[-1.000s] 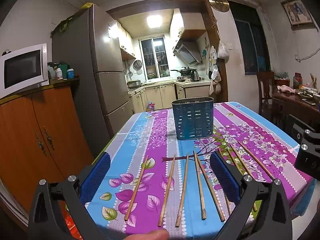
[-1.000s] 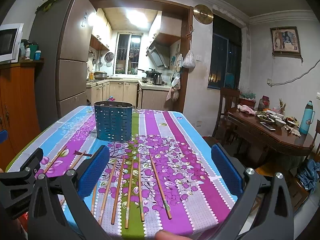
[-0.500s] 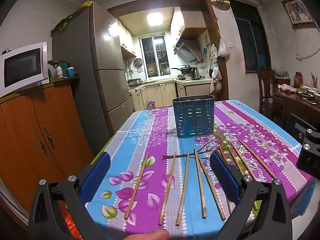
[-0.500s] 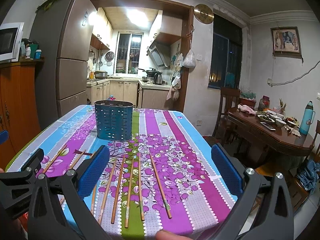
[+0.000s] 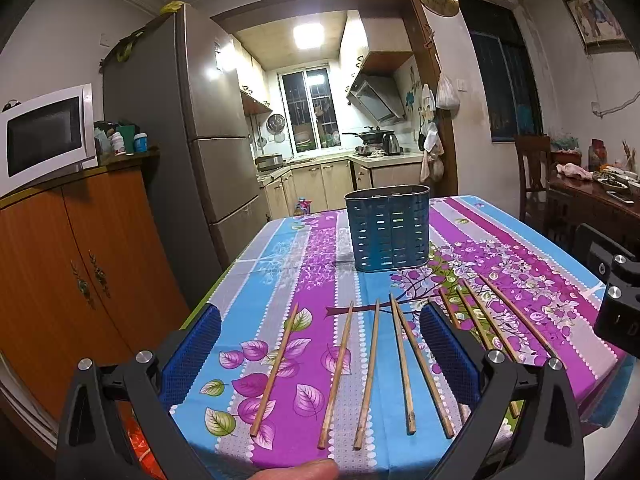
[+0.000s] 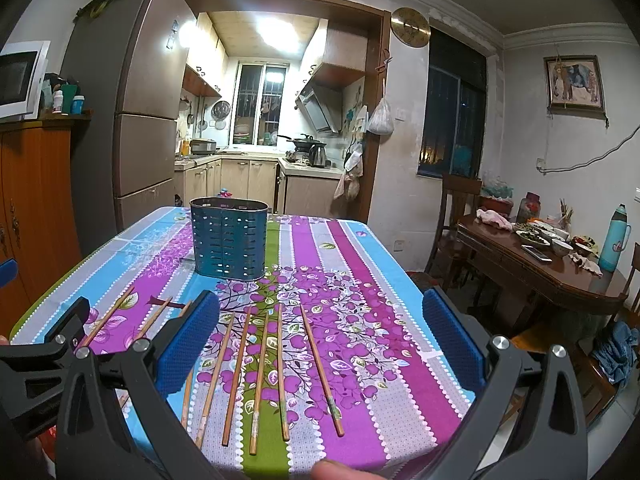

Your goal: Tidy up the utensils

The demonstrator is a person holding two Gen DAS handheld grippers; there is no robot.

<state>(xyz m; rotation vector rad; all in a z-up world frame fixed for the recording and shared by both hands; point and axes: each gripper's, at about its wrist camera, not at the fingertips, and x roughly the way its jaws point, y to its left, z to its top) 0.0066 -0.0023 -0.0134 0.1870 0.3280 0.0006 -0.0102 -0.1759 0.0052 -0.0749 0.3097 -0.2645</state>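
Chopsticks in a row, blue holder upright, floral table.
Right view alone: dining table. Left gripper, right gripper: level, jaws released, empty.

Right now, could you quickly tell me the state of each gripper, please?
Left gripper: open, holding nothing, above the chopsticks.
Right gripper: open, holding nothing.

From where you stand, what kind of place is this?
Most likely a home dining room opening onto a kitchen: a refrigerator, a range hood over a stove, and a table with chopsticks.
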